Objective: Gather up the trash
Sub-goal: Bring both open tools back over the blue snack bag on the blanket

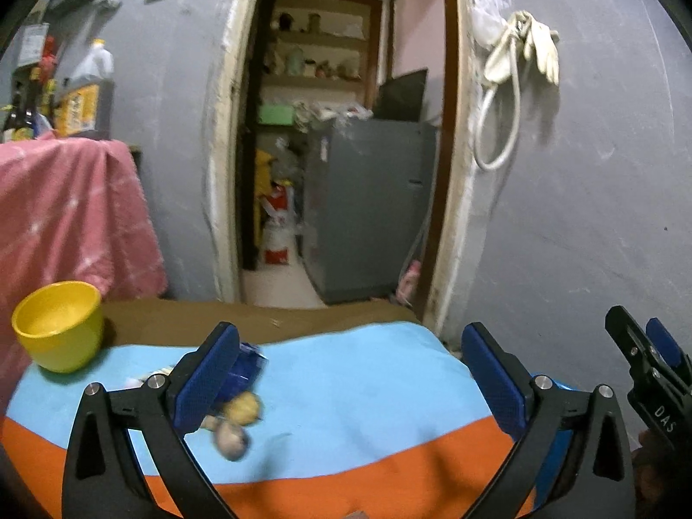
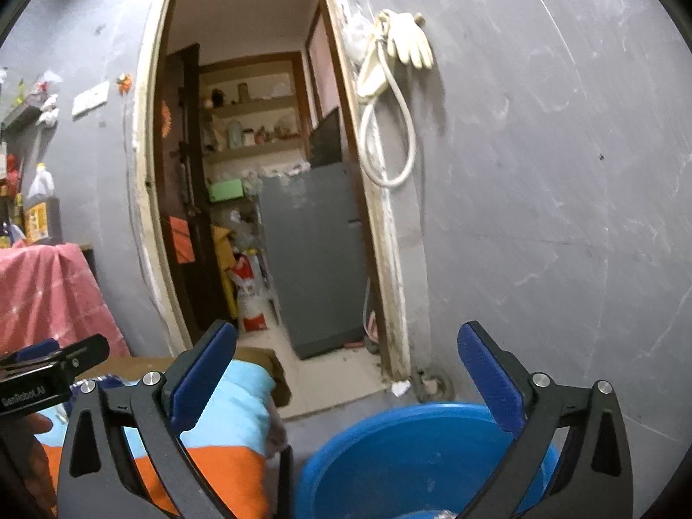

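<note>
Small scraps lie on the table's blue and orange cloth [image 1: 367, 411]: a blue wrapper [image 1: 251, 361], a yellowish lump [image 1: 243, 408] and a greyish lump [image 1: 232, 440]. They sit beside and partly behind the left finger of my left gripper [image 1: 350, 372], which hangs open above the cloth with nothing between its pads. My right gripper [image 2: 346, 372] is open and empty too, above the near rim of a blue plastic tub [image 2: 411, 454] standing on the floor right of the table. What lies in the tub is mostly hidden.
A yellow cup [image 1: 58, 326] stands at the table's far left corner, in front of a pink cloth draped over furniture [image 1: 65, 216]. Ahead is a grey wall with an open doorway [image 1: 346, 151] showing a grey fridge and shelves. Gloves and a hose [image 1: 519, 56] hang on the wall.
</note>
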